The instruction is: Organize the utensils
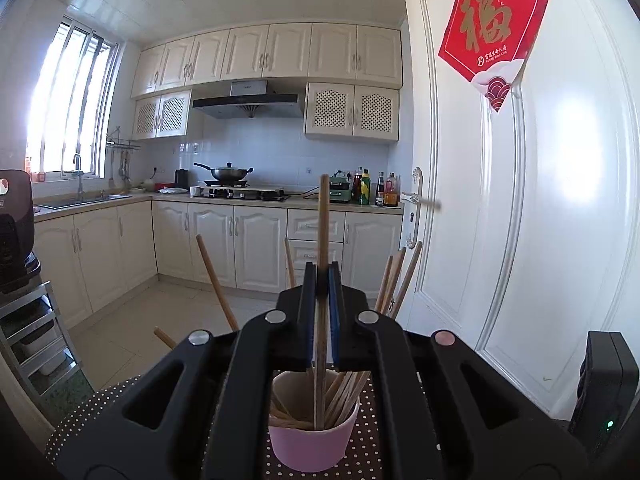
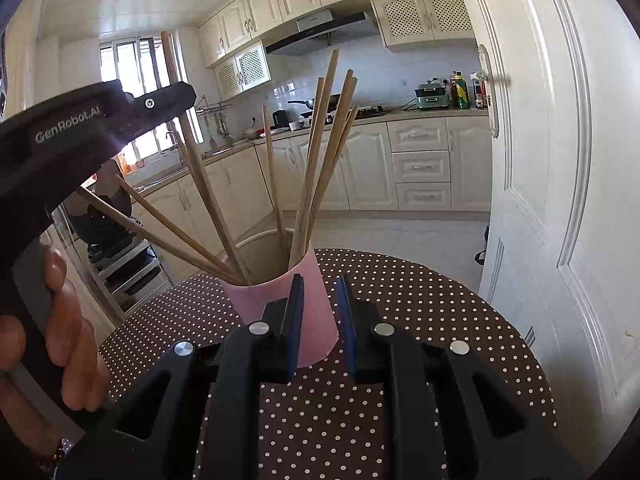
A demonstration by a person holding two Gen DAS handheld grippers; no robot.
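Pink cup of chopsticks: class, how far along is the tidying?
Done: many wooden chopsticks already stand in the pink cup on the dotted tabletop. In hand: the left claw grips one chopstick upright over the cup. Left: releasing it. The right claw is open, empty.

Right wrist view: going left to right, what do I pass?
Person's hand → left tool clamped on a chopstick → pink cup → right tool → white door.

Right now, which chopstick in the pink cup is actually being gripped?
The upright chopstick, pinched in the left hand-held gripper; the others lean loose against the pink cup.
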